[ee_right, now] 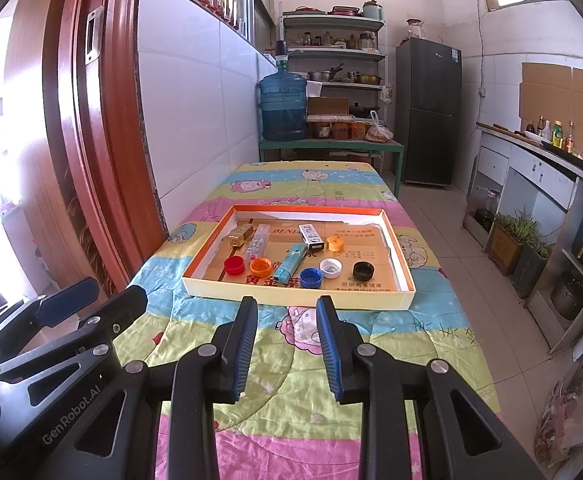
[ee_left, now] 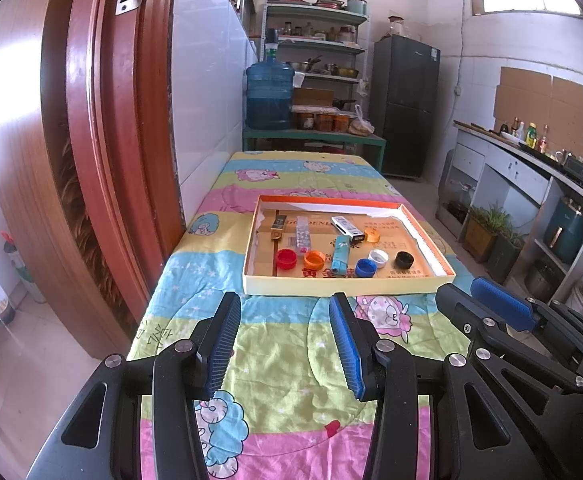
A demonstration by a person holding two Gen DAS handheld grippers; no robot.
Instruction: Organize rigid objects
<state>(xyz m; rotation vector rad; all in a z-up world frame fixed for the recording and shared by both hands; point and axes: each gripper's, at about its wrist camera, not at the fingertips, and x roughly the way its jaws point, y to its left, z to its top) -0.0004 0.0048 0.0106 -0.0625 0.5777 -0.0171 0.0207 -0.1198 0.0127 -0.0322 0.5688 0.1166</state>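
Left gripper (ee_left: 287, 344): jaws parted, nothing between them; it hangs above the cartoon-print cloth (ee_left: 291, 360), with the right gripper (ee_left: 491, 304) just beside it on its right
Right gripper: in its own view (ee_right: 287, 344) the jaws show a narrower gap with only cloth behind it, grasping nothing
Shallow cardboard box (ee_left: 347, 285): just ahead of both pairs of fingertips, flat on the cloth, orange-edged
Near row in box, left to right from the left gripper: red cap (ee_left: 286, 258); orange cap (ee_left: 314, 260); teal packet (ee_left: 340, 255) lying lengthwise; blue cap (ee_left: 366, 268); white cap (ee_left: 378, 257); black cap (ee_left: 404, 258)
Far row in box: gold-and-black box (ee_left: 277, 227) at the left; clear plastic case (ee_left: 302, 234) beside it; white-and-black box (ee_left: 346, 227); small orange cap (ee_left: 371, 235) to its right
Beyond the table: blue water jug (ee_left: 269, 96) on a green stand (ee_left: 315, 138); metal shelves (ee_left: 317, 44) behind; dark fridge (ee_left: 405, 106) to the right
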